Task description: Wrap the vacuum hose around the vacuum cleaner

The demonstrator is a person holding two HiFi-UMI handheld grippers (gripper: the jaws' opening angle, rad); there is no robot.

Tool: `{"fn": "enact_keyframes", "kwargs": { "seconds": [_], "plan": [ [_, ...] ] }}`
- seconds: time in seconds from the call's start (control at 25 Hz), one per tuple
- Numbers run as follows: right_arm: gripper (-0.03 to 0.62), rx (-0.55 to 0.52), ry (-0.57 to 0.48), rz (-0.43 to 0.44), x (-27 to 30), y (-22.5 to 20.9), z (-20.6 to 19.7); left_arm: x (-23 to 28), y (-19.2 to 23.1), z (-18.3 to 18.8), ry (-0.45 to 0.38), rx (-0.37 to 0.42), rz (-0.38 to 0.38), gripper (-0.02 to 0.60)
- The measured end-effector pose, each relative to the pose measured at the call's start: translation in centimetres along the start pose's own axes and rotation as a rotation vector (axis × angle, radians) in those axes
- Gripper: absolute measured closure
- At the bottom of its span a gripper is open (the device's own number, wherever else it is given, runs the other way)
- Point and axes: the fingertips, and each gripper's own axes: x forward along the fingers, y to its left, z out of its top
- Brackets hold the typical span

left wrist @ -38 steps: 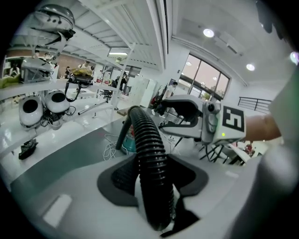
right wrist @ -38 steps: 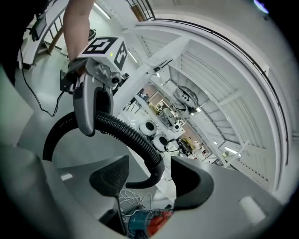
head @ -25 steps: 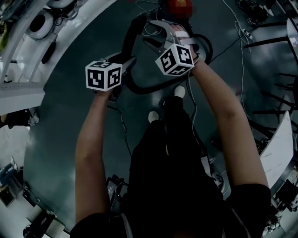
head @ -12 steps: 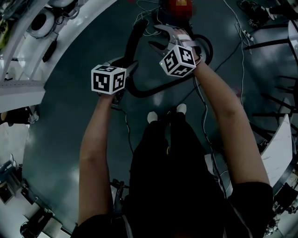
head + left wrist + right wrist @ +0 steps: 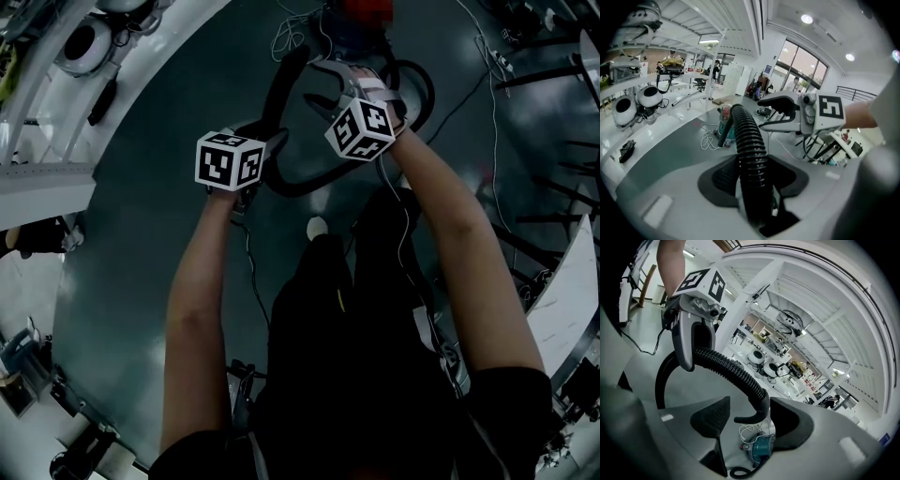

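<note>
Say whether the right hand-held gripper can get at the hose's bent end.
Probably yes: the right hand-held gripper has open jaws, and the bent end of the hose hangs just before them, nothing between. The left hand-held gripper grips the hose farther back.

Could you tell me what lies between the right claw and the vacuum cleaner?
The curved end of the vacuum hose, between the open jaws of the right claw, in the right gripper view.

Black ribbed hose (image 5: 750, 159); vacuum cleaner (image 5: 759, 446) seemingly teal
</note>
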Motion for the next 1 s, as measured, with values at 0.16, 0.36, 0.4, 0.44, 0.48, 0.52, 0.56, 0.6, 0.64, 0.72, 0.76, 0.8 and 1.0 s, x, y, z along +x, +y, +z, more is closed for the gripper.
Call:
{"fn": "enact_keyframes", "kwargs": {
  "seconds": [0.16, 0.36, 0.4, 0.44, 0.48, 0.52, 0.56, 0.6, 0.64, 0.72, 0.76, 0.8, 1.0],
  "plan": [
    [0.322, -0.024, -0.008, -0.002, -0.4, -0.8, 1.3, -0.2, 0.2, -0.1, -0.009, -0.018, -0.002, 0.394],
    [0.322, -0.068, -0.014, 0.025, -0.2, -0.4, 0.8, 0.6, -0.3, 0.6, -0.006, -0.004, 0.002, 0.394],
    [0.322, -0.056, -0.015, 0.026, -0.1, -0.5, 0.6, 0.7, -0.4, 0.6, 0.002, 0.008, 0.004, 0.396],
    [0.322, -0.038, -0.016, 0.025, 0.1, -0.6, 0.4, 0.8, -0.3, 0.6, 0.013, 0.019, 0.006, 0.396],
    [0.322, -0.023, -0.019, 0.023, 0.3, -0.7, 0.3, 0.8, -0.2, 0.6, 0.023, 0.028, 0.007, 0.396],
    [0.322, -0.018, -0.024, 0.020, 0.4, -0.9, 0.2, 0.9, -0.1, 0.8, 0.029, 0.030, 0.008, 0.396],
    [0.319, -0.027, -0.032, 0.017, 0.5, -1.1, 0.0, 1.0, -0.1, 1.1, 0.032, 0.029, 0.007, 0.396],
    [0.311, -0.046, -0.041, 0.016, 0.6, -1.2, -0.3, 1.2, -0.2, 1.4, 0.035, 0.028, 0.006, 0.396],
    [0.299, -0.070, -0.050, 0.019, 0.8, -1.3, -0.6, 1.5, -0.5, 1.6, 0.042, 0.030, 0.003, 0.396],
    [0.279, -0.110, -0.060, 0.037, 1.4, -1.2, -1.4, 2.2, -0.9, 1.8, 0.065, 0.037, -0.011, 0.396],
    [0.270, -0.129, -0.061, 0.047, 1.9, -1.3, -1.8, 2.6, -1.0, 2.0, 0.079, 0.042, -0.021, 0.396],
    [0.264, -0.151, -0.062, 0.056, 2.4, -1.5, -2.1, 3.1, -1.1, 2.3, 0.093, 0.047, -0.034, 0.396],
    [0.260, -0.268, -0.065, 0.107, 4.1, -2.9, -4.4, 6.0, -1.9, 4.2, 0.163, 0.112, -0.100, 0.396]
  ]
}}
